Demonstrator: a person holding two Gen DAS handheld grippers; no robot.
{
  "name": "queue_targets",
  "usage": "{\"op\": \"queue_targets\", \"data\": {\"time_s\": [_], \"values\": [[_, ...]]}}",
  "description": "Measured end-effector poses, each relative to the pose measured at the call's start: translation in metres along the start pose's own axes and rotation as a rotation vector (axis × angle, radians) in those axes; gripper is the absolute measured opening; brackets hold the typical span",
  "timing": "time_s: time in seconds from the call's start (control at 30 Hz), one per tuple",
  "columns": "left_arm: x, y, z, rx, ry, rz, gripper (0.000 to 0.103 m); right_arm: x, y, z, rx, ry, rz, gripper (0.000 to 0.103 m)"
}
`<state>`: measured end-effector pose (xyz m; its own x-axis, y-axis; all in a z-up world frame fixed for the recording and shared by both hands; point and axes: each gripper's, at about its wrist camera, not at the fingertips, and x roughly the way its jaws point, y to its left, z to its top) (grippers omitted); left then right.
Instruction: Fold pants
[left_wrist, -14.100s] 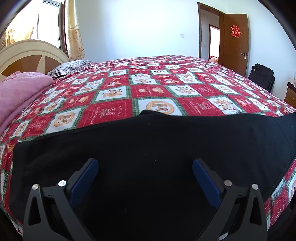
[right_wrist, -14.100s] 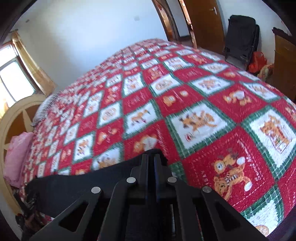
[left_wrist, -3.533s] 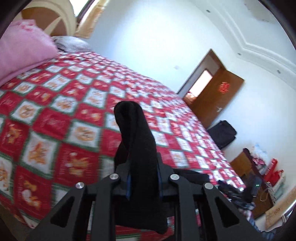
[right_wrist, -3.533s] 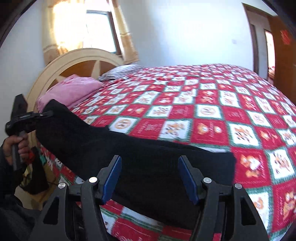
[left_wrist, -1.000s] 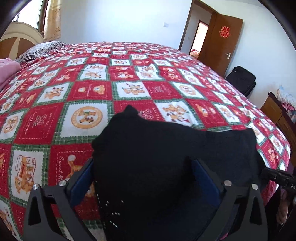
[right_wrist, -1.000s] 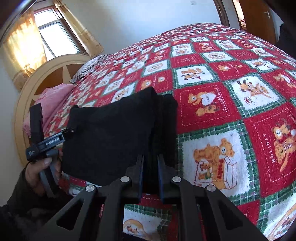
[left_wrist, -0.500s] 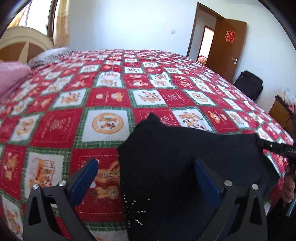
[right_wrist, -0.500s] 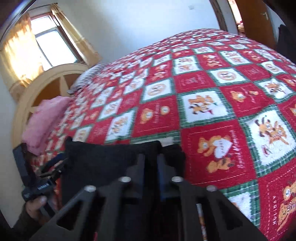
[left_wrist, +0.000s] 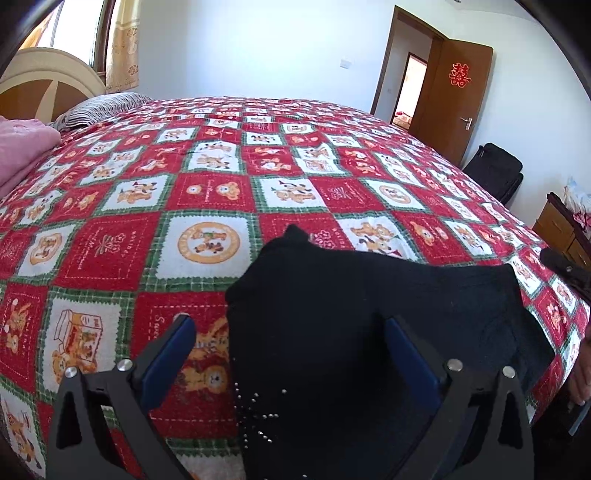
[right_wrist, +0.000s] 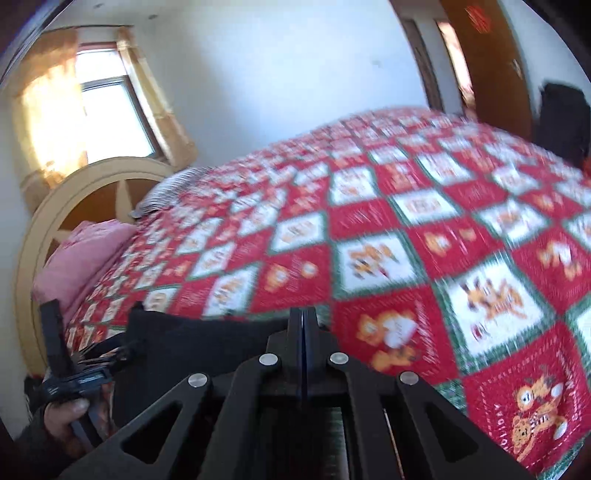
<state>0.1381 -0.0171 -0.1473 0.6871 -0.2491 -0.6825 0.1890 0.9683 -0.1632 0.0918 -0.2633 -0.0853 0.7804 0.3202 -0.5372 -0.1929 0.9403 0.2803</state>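
A headboard (left_wrist: 48, 79) stood at the left under a curtained window (right_wrist: 114, 114), with a pink blanket (left_wrist: 22, 151) and a striped pillow (left_wrist: 99, 109) beside it. The red, white and green quilt (left_wrist: 207, 199) covered the whole bed. At the right were an open brown door (left_wrist: 461, 107), a black bag (left_wrist: 495, 173) and a wooden cabinet (left_wrist: 557, 232).

The pants (left_wrist: 369, 325), black and folded into a compact bundle, lay on the quilt's near edge. The left claw (left_wrist: 288, 354) stood wide above them, its left pad (left_wrist: 170, 354) over bare quilt and its right pad (left_wrist: 410, 354) over the cloth, neither pressing. In the right wrist view, blurred, the right claw (right_wrist: 303, 325) had its jaws fully together with no cloth between them; the pants (right_wrist: 199, 343) lay just behind and left of its tips. A hand (right_wrist: 62, 410) held the left claw's handle at the far left.

Half a second before, the right claw's jaws showed a slit with dark cloth around them; they had just been closing. It had also lifted off the pants. The left claw remained wide.
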Motion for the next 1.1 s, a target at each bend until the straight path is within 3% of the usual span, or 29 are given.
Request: {"op": "queue_targets", "data": {"time_s": [0.03,0.1,0.13,0.17,0.27,0.37,0.6,0.83,1.1], "values": [[0.0,-0.001,0.0,0.005,0.0,0.0,0.103,0.001,0.015,-0.001,-0.041,0.003,0.036,0.006],[0.0,-0.002,0.001,0.008,0.002,-0.003,0.103,0.01,0.042,-0.008,-0.12,0.055,0.12,0.027],[0.0,-0.002,0.001,0.007,0.004,-0.006,0.103,0.015,0.051,-0.014,-0.149,0.083,0.155,0.05],[0.0,-0.002,0.001,0.008,0.003,-0.007,0.103,0.02,0.061,-0.022,-0.186,0.107,0.18,0.059],[0.001,-0.001,0.001,0.001,0.008,-0.004,0.103,0.036,0.072,-0.038,-0.271,0.153,0.102,0.059],[0.002,0.0,0.0,-0.008,0.016,-0.009,0.103,0.059,0.048,-0.048,-0.2,0.268,0.062,0.059],[-0.007,-0.001,-0.001,-0.002,0.013,-0.018,0.103,0.053,0.047,-0.049,-0.203,0.255,0.077,0.059],[-0.024,0.009,-0.01,0.014,-0.014,-0.043,0.103,0.012,0.037,-0.037,-0.128,0.21,0.052,0.059],[-0.009,0.04,-0.019,-0.098,0.006,-0.104,0.103,0.017,-0.024,-0.042,0.118,0.22,0.043,0.059]]}}
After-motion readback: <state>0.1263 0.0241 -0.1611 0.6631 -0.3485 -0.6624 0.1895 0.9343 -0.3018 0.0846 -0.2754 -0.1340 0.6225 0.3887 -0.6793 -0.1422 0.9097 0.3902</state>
